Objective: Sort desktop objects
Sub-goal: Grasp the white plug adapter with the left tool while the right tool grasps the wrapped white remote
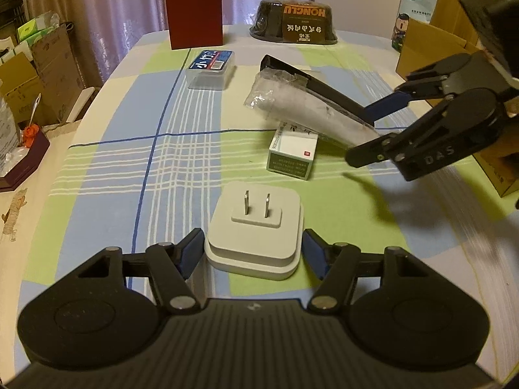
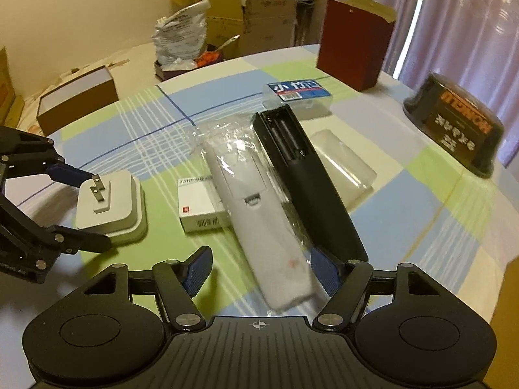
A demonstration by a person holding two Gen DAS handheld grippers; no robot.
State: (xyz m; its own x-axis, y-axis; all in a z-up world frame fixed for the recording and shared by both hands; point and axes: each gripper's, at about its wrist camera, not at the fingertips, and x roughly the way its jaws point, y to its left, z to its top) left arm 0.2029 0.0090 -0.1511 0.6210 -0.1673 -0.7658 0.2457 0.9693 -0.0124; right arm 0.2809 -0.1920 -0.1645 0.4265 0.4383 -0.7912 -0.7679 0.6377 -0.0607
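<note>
A white plug adapter [image 1: 256, 233] lies prongs-up on the plaid tablecloth [image 1: 129, 162]. My left gripper [image 1: 253, 251] is open and straddles it, with small gaps at both pads. A white remote in clear plastic wrap [image 2: 259, 210] lies with its near end between the fingers of my right gripper [image 2: 261, 272], which is open. The remote rests partly on a small white-and-green box [image 2: 201, 201]. A black remote [image 2: 308, 188] lies alongside it, against the right finger. In the left wrist view the right gripper [image 1: 373, 133] reaches in from the right around the wrapped remote [image 1: 305, 110].
Farther back stand a clear box with a blue label [image 1: 211, 68], a dark red box [image 1: 194, 13] and a black lidded bowl [image 1: 293, 21]. A clear plastic piece [image 2: 343, 162] lies right of the black remote. Cardboard boxes [image 1: 431, 52] crowd the right edge; clutter fills the floor at left.
</note>
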